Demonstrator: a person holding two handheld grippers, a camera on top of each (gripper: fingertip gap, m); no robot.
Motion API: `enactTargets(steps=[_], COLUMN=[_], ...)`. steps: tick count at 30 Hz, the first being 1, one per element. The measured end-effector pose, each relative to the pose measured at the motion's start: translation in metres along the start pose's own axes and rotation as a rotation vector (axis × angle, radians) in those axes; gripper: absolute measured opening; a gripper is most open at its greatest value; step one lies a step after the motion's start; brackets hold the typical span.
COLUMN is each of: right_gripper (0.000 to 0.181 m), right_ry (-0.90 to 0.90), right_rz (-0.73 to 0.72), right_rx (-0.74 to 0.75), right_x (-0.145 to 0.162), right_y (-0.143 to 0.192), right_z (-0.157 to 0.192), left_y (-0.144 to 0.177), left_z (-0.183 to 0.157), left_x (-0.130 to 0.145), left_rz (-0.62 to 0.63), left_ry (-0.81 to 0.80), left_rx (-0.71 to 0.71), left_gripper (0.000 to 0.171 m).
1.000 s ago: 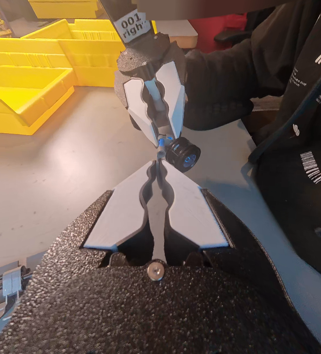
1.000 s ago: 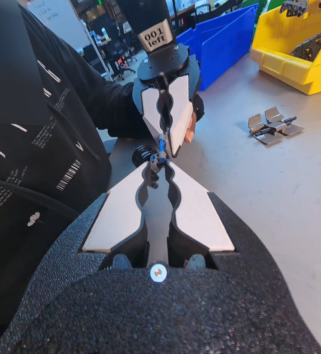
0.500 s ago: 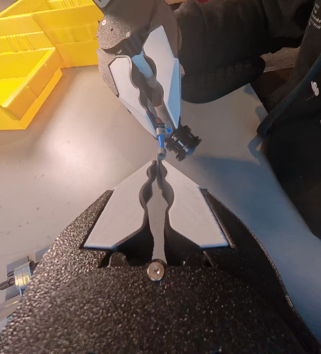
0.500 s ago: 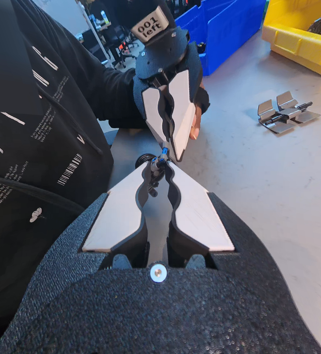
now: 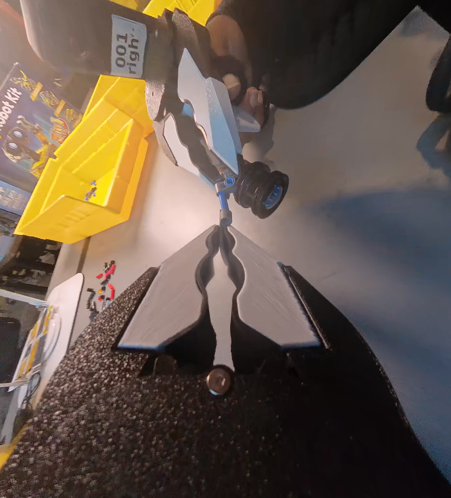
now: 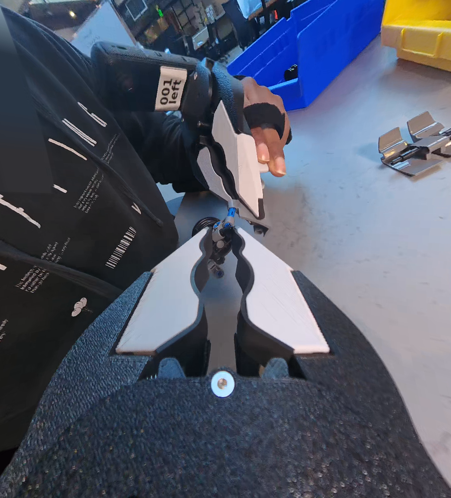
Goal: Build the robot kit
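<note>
Above the table (image 5: 353, 134), the left hand-held gripper (image 5: 223, 229) is clamped on a grey connector (image 5: 225, 215) and the right hand-held gripper (image 6: 220, 237) on the wheel assembly (image 5: 259, 188), both ends steadied along the blue axle (image 5: 223, 200).

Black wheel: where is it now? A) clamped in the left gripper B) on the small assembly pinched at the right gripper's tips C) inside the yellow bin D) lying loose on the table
B: the wheel hangs off the grey-and-blue assembly gripped by the right gripper, above the table.
</note>
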State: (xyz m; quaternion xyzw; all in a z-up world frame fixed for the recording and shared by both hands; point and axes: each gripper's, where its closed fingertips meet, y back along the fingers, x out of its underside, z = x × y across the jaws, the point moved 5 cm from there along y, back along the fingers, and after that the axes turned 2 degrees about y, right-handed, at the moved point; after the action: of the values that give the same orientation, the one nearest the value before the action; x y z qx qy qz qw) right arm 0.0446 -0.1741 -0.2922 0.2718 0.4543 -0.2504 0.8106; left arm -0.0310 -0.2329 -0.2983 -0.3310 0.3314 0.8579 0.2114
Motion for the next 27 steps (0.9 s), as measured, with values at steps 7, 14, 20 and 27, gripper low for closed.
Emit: enactTargets(steps=[7, 14, 20, 27], right_gripper=[0.012, 0.012, 0.012, 0.013], right_ry=[-0.129, -0.125, -0.069, 0.098], right_rz=[-0.143, -0.076, -0.024, 0.135], right_rx=[-0.185, -0.239, -0.097, 0.171], right_x=[-0.008, -0.001, -0.001, 0.007], right_y=[0.004, -0.013, -0.006, -0.001], right_z=[0.009, 0.016, 0.007, -0.009], left_y=[0.009, 0.011, 0.007, 0.005], left_z=[0.007, 0.003, 0.004, 0.014], left_x=[-0.021, -0.031, -0.019, 0.007], left_rz=[-0.152, -0.168, -0.082, -0.054], left_ry=[0.001, -0.105, -0.109, 0.258], left_rx=[-0.091, -0.145, -0.119, 0.026], left_gripper=[0.000, 0.000, 0.000, 0.001])
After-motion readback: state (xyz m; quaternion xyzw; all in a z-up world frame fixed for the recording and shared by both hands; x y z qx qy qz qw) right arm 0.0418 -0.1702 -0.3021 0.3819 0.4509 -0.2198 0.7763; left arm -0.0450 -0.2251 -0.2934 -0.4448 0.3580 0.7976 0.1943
